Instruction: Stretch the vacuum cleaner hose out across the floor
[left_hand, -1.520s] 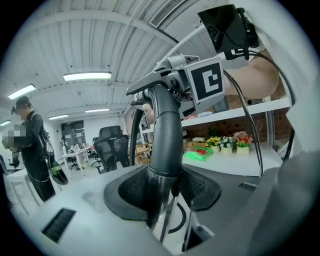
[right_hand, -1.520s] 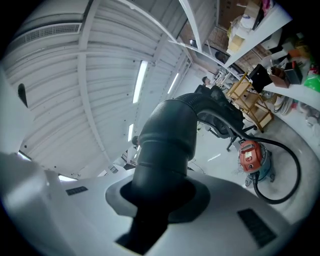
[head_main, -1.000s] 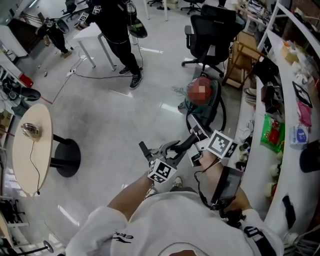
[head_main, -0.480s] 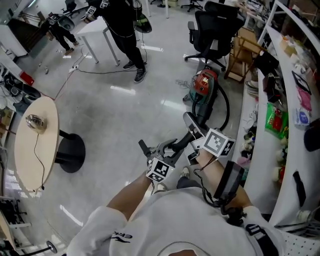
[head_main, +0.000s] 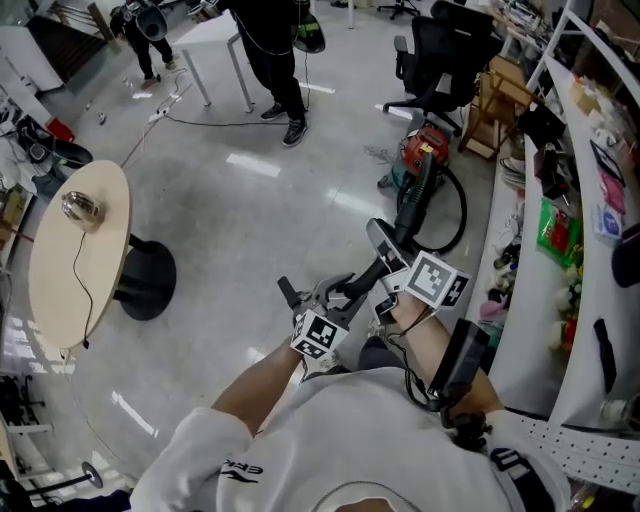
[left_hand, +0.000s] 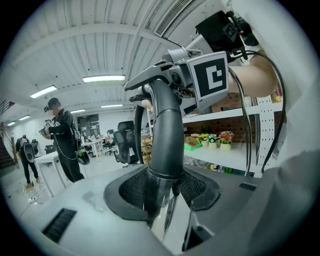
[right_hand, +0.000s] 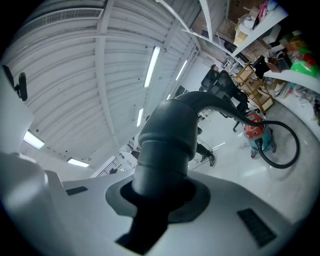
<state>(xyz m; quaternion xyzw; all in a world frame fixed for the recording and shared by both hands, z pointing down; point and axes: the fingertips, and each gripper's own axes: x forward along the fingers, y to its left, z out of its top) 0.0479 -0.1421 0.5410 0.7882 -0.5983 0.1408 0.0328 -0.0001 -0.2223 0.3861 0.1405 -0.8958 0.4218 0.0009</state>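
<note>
A glossy pale grey floor (head_main: 250, 200) mirrors the strip lights (left_hand: 103, 78) on the white ribbed ceiling. A round wooden table (head_main: 105, 250) on a black pedestal (head_main: 148, 282) stands at left. A white table (head_main: 212, 32) stands far off. A black office chair (head_main: 445, 55) is beside a wooden chair (head_main: 492, 100). White shelves (head_main: 575, 300) line the right side.

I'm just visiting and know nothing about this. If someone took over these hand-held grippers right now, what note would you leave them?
Left hand-held gripper: shut on the wand handle.
Right hand-held gripper: shut on the hose cuff.
Red vacuum cleaner sits on the floor; its hose curls in a loop beside it.
Done: hose end gripped and lifted.
Left: probably back away until the loop straightens, then lay it down.
</note>
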